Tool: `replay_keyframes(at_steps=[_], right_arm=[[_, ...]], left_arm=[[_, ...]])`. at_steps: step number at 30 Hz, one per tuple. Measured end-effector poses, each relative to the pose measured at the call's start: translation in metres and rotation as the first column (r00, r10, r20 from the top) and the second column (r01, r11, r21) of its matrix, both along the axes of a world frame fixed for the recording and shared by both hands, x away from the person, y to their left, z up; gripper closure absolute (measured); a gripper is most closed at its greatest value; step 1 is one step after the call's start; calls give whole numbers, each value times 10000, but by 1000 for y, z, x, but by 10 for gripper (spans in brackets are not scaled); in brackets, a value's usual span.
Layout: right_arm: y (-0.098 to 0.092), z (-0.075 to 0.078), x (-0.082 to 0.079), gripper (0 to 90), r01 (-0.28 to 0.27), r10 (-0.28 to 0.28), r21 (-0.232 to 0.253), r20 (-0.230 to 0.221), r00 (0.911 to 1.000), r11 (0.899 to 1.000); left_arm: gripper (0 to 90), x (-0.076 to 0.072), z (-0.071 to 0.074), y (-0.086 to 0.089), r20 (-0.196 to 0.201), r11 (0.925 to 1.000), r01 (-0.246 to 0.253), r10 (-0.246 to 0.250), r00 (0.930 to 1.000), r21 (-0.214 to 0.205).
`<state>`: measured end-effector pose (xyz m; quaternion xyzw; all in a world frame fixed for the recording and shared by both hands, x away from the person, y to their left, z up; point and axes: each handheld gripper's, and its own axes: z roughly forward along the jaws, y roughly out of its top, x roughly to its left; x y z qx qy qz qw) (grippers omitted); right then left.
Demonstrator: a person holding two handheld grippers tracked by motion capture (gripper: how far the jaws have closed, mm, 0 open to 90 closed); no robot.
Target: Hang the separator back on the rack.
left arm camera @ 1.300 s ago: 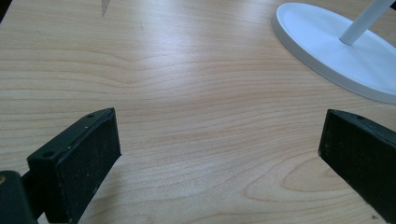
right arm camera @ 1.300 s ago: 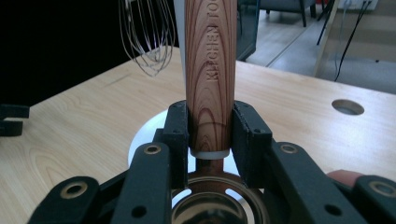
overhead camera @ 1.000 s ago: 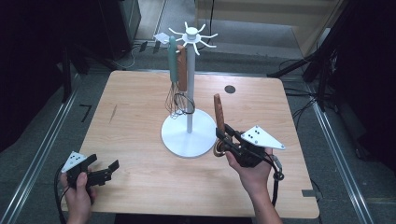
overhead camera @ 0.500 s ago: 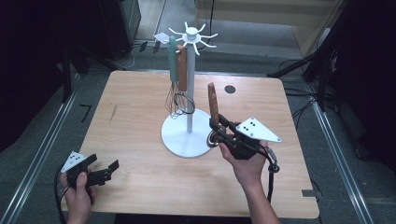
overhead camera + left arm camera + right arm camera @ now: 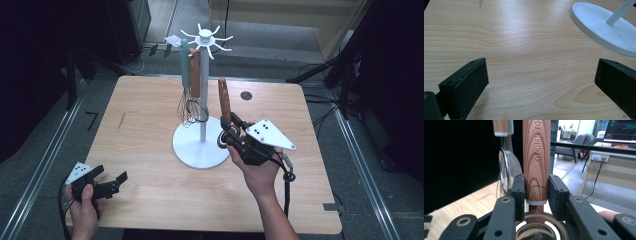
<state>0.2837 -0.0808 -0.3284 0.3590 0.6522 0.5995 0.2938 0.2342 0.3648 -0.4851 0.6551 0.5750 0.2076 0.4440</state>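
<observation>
Right gripper (image 5: pixel 231 131) is clamping the wooden-handled utensil (image 5: pixel 224 100) low on its handle, both pads pressing the wood; you're holding it handle-up just right of the white rack (image 5: pixel 203 87), above the rack's base (image 5: pixel 197 149). Whisk (image 5: pixel 192 106) is hanging on the rack beside it. Left gripper (image 5: pixel 111 182) is sitting with jaws wide apart and nothing between them, over the table (image 5: pixel 145 110) near its front-left corner.

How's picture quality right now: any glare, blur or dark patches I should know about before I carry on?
High view: evenly lit light wooden table, dark surroundings, slightly soft. Left gripper view: pale glare streak on the wood, the white round stand base sharp, near jaws soft. Right gripper view: wood-grain utensil handle crisp between the pads, left background black, the wire whisk behind blurred.
</observation>
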Motion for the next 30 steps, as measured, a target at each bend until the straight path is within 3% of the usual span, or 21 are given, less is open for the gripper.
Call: replay_keyframes(at_steps=[6, 13, 22, 30], right_arm=[[1, 9, 1, 708, -112, 109, 144, 198, 9997, 9998], [3, 19, 0, 708, 201, -210, 221, 417, 9989, 9996], [12, 30, -3, 708, 201, -230, 507, 574, 9981, 9985], [19, 40, -5, 708, 244, -282, 471, 814, 9963, 9986]], left_arm=[[0, 0, 0, 0, -4, 10000, 3, -3, 10000, -16], [0, 1, 0, 0, -10, 10000, 17, -17, 10000, 3], [0, 0, 0, 0, -29, 10000, 16, -16, 10000, -26], [0, 1, 0, 1, -35, 10000, 23, -23, 10000, -59]])
